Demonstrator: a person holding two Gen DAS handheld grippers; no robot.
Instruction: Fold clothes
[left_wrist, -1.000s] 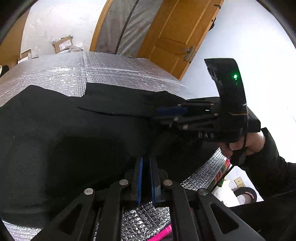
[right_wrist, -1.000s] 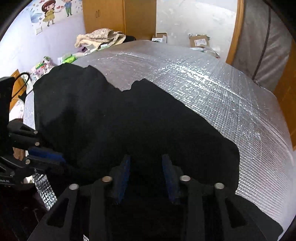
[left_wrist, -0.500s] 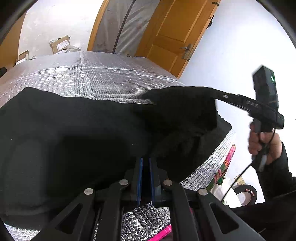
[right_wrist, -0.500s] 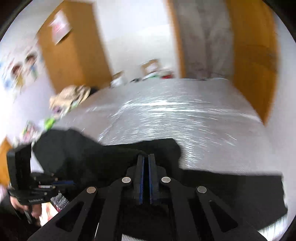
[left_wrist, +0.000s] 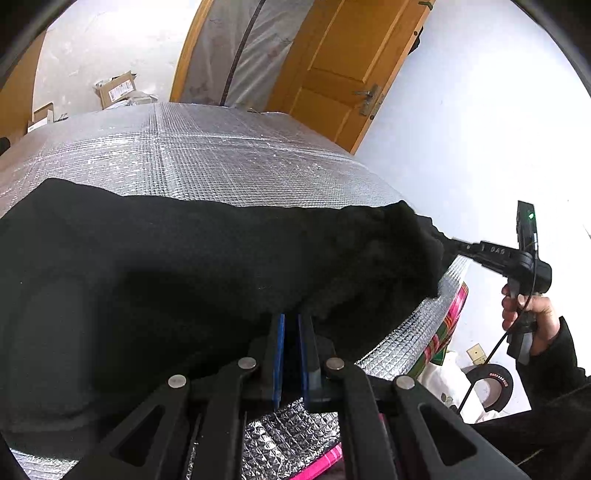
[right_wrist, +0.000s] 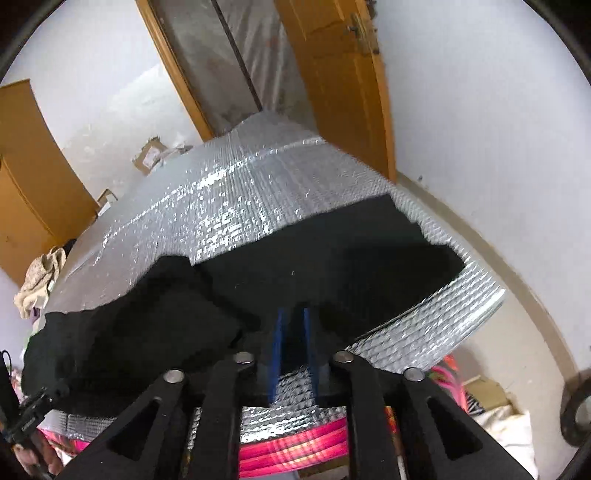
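Black fabric garment (left_wrist: 155, 266) lies spread over near part of silver quilted foil-covered table (left_wrist: 207, 155), one end bunched at table's right edge. Left gripper (left_wrist: 290, 325) pinches garment's near hem, blue pads almost together. Right gripper (right_wrist: 291, 321) clamped on garment edge at table's near corner, fabric between blue pads. Orange wooden door (left_wrist: 343, 70) beyond table.

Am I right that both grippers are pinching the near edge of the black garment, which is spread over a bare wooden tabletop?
Not quite: the surface is no bare wood but a silver quilted foil sheet, as the left wrist view shows plainly. The rest stands: the left gripper and the right gripper are each shut on the near edge of the black garment.
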